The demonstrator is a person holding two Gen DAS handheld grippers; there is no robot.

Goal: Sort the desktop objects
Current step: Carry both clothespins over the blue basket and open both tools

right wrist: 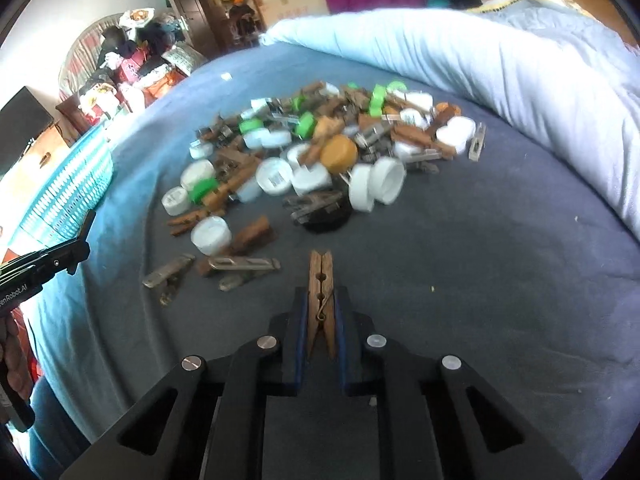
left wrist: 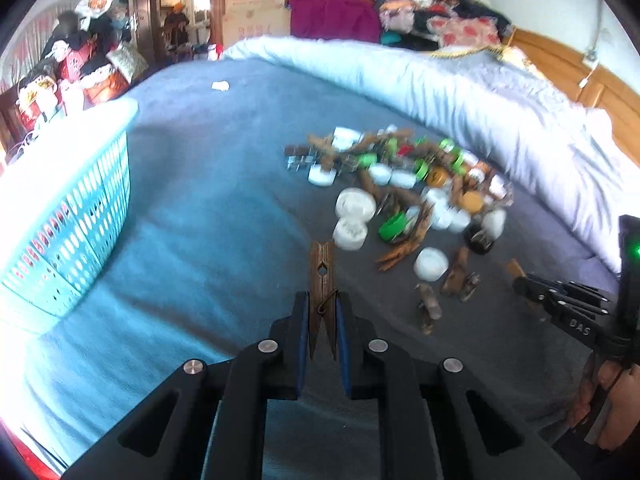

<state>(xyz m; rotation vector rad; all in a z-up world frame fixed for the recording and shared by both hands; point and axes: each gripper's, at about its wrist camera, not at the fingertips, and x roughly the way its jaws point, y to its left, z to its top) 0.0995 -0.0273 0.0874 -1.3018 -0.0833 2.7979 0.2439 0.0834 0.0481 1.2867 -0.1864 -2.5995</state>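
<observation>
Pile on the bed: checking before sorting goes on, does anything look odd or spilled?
Nothing damaged. Clothespins and bottle caps lie jumbled in one pile on the blue blanket, a few pegs strayed at its near edge.

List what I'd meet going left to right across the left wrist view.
Turquoise basket → wooden clothespin held in the left tongs → pile of caps and clothespins → right tongs at the right edge.
</observation>
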